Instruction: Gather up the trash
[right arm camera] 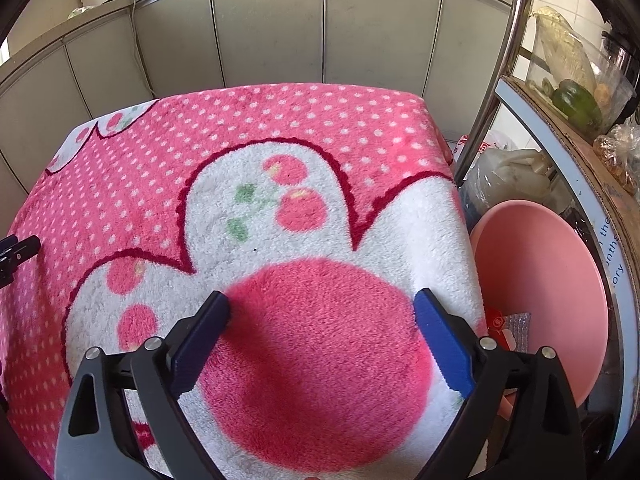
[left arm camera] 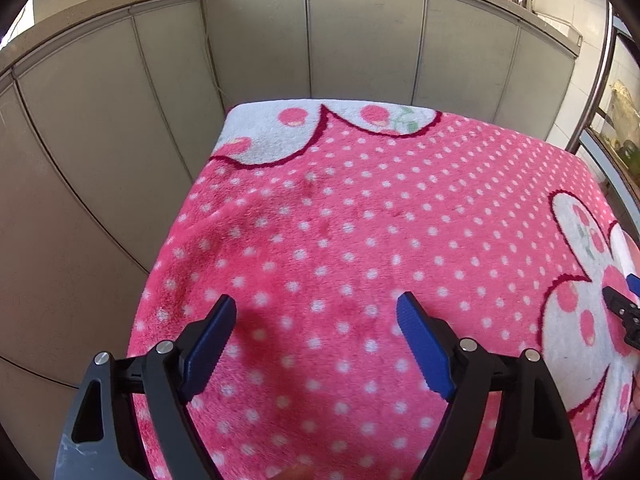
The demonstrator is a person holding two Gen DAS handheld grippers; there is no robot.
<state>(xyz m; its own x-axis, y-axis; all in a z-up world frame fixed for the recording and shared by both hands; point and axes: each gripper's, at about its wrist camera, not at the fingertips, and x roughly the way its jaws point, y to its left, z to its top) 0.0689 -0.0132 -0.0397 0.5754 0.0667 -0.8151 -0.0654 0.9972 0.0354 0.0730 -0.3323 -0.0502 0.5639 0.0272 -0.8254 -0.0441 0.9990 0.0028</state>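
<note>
Trash (right arm camera: 510, 326) in pink basin (right arm camera: 560, 280); both grippers' fingers (left arm camera: 424, 344) spread.

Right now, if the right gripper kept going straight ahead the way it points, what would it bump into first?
Probably the pink blanket: the open right gripper points across it, slightly downward. Depth is unclear.

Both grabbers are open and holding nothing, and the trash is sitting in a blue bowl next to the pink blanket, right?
Almost. The bowl is pink, not blue, as the right wrist view shows. The trash does lie in it, beside the pink blanket. The left gripper and right gripper are both open and empty.
</note>
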